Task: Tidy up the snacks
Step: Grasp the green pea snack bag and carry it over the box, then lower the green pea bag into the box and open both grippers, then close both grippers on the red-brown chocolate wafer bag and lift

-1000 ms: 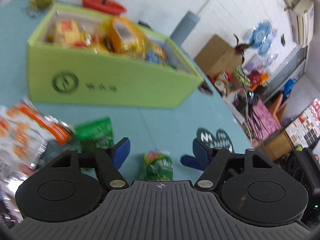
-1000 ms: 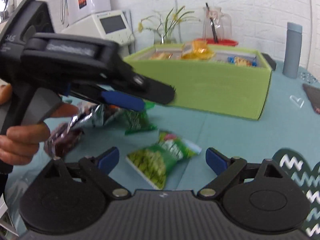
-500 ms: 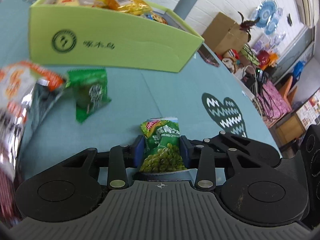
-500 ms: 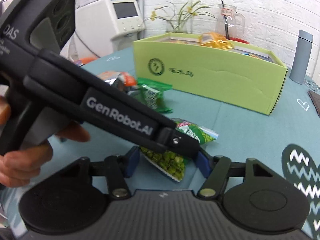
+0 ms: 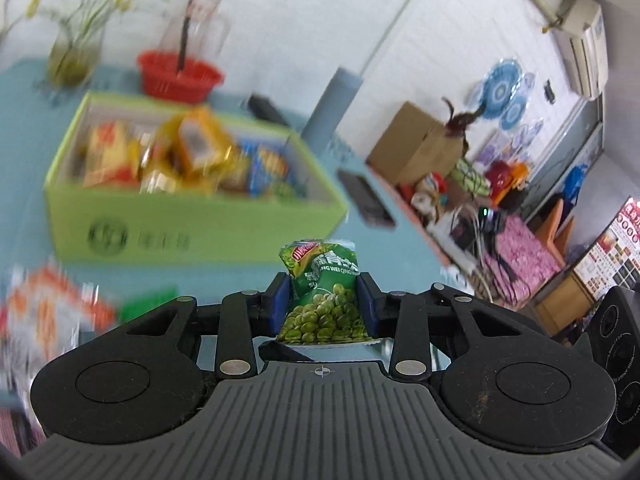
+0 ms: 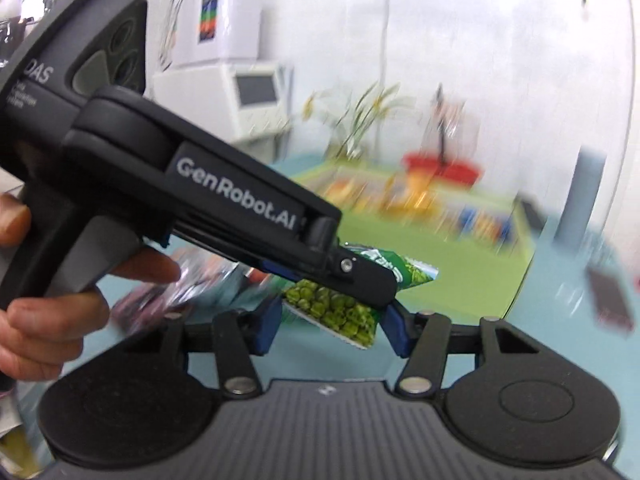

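My left gripper is shut on a green pea snack packet and holds it in the air in front of the lime green snack box, which is full of packets. In the right wrist view the left gripper crosses from the left with the pea packet in its jaws. The packet's lower end hangs between my right gripper's blue fingers. My right gripper is partly closed around the packet; whether it grips it I cannot tell.
Loose packets lie on the teal table: an orange-white one and a green one at left. A red basket, a plant vase, a grey bottle and a dark phone stand around the box.
My left gripper has closed on the pea packet and lifted it off the table toward the box. The right gripper has narrowed around the same packet.
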A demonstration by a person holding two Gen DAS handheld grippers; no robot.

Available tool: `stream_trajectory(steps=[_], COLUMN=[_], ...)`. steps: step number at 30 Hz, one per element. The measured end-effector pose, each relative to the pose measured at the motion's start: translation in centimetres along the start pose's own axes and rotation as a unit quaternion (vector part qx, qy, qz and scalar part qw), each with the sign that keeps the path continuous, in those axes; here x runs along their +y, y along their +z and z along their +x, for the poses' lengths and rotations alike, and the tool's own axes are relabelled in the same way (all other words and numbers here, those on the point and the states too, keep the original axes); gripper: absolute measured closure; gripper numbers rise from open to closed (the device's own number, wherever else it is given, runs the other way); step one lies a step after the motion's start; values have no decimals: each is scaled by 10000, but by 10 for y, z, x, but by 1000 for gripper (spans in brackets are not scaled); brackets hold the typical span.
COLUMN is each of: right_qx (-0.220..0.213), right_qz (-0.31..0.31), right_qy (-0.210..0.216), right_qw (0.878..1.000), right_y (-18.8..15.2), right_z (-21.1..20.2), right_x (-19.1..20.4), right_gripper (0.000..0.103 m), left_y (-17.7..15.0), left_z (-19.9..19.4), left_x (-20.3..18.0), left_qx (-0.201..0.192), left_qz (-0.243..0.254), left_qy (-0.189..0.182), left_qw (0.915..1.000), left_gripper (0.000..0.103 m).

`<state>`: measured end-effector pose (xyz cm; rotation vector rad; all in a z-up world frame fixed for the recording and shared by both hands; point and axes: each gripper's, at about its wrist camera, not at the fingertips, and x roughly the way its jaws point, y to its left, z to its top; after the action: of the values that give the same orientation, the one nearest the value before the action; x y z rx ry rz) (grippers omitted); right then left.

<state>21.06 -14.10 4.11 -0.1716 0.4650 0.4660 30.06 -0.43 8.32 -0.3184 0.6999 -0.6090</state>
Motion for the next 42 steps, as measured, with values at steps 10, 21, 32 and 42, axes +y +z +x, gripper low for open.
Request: stream_trajectory(steps=[10, 21, 32, 42], right_qx=[20, 348, -228, 43], right_qz=[399, 394, 455, 456], right_qy=[-31, -106, -272, 183], right_qw=[9992, 9986, 9983, 9988], right_y=[61, 44, 37, -8], right_z=[90, 137, 64, 20], right_x=[-108, -136, -119, -50], right_gripper=[44, 21, 10, 1], left_y=[95, 85, 65, -10], left_z=[103, 135, 71, -54], left_x=[14, 24, -9, 33], left_qx=[-2, 185, -254, -722], left_qz=[176, 270, 597, 636], left_qy=[455, 631, 613, 1186], left_qw=[9988, 9975, 9960, 9883], left_gripper=[88, 67, 46, 36])
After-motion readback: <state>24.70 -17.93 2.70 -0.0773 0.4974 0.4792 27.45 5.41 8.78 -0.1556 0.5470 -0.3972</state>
